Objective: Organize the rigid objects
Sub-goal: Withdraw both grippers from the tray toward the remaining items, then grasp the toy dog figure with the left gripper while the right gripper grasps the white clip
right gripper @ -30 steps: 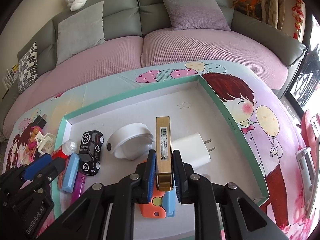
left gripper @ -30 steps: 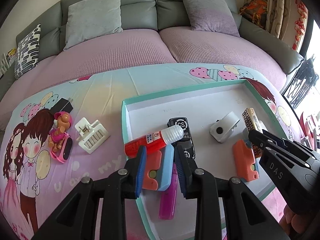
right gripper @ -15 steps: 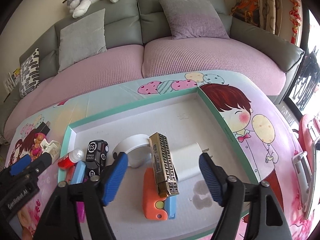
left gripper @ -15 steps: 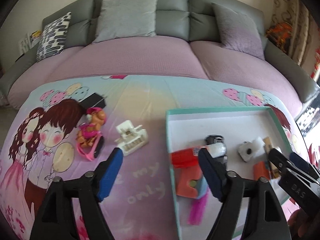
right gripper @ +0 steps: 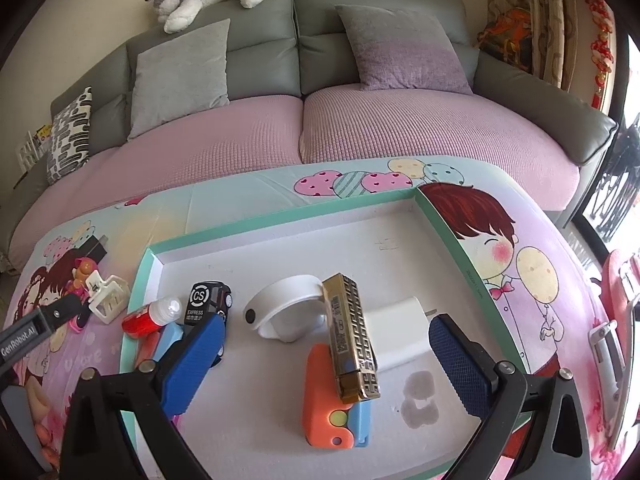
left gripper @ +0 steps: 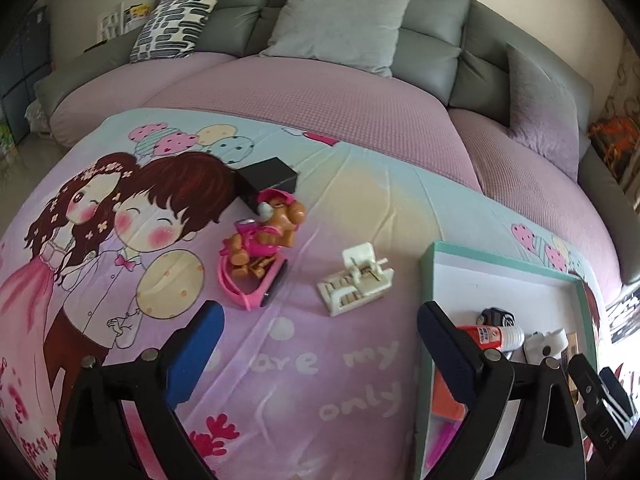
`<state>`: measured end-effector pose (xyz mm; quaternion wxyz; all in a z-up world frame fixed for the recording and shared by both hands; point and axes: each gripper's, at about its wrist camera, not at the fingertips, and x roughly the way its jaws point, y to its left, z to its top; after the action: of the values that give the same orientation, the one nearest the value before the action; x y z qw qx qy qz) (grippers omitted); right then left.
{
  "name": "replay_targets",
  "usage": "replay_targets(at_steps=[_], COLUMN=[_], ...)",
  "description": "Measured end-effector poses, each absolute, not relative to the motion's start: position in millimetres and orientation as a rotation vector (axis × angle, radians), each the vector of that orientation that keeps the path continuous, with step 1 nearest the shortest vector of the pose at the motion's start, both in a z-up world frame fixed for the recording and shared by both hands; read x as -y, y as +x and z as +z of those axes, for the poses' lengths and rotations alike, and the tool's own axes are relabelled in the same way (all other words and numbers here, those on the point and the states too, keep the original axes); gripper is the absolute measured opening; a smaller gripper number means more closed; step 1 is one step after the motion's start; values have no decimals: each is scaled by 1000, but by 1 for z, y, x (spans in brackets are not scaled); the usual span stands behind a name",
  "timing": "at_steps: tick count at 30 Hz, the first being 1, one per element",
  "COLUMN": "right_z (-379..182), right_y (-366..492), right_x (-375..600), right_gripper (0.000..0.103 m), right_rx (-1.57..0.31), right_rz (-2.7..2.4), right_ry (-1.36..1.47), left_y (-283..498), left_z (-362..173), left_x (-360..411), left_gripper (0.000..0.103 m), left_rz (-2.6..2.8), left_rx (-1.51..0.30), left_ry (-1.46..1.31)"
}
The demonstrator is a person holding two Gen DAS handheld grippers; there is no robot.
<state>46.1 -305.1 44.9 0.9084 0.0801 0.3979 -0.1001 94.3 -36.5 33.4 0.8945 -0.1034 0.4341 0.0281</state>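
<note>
Both the left gripper [left gripper: 316,354] and the right gripper [right gripper: 328,364] are wide open and hold nothing, and the little white clip [left gripper: 356,280] on the counter, near the tray [left gripper: 426,264], looks light and hard, so pinch its flat sides.

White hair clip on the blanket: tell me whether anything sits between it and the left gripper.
Nothing visible does. The white hair clip lies alone on the cartoon blanket, ahead of the open left gripper. The pink toy sits off to its left, the teal-rimmed tray to its right.
</note>
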Motion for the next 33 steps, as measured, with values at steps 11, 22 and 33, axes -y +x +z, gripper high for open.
replay_targets(at_steps=[11,22,33], right_z=[46,61,50], right_y=[50,53,67], right_x=[283,226,173], right_gripper=[103,103,103], right_rx=[-785,-717,-754], right_rz=[-110,80,195], right_ry=[212,180,132], left_y=[91,84,88], left_z=[34,41,33], left_x=[-12,-54,-86], left_gripper=[98,98,98], left_rz=[192,234,281], left_rx=[-875,-822,-816], left_ry=[-267,-347,-325])
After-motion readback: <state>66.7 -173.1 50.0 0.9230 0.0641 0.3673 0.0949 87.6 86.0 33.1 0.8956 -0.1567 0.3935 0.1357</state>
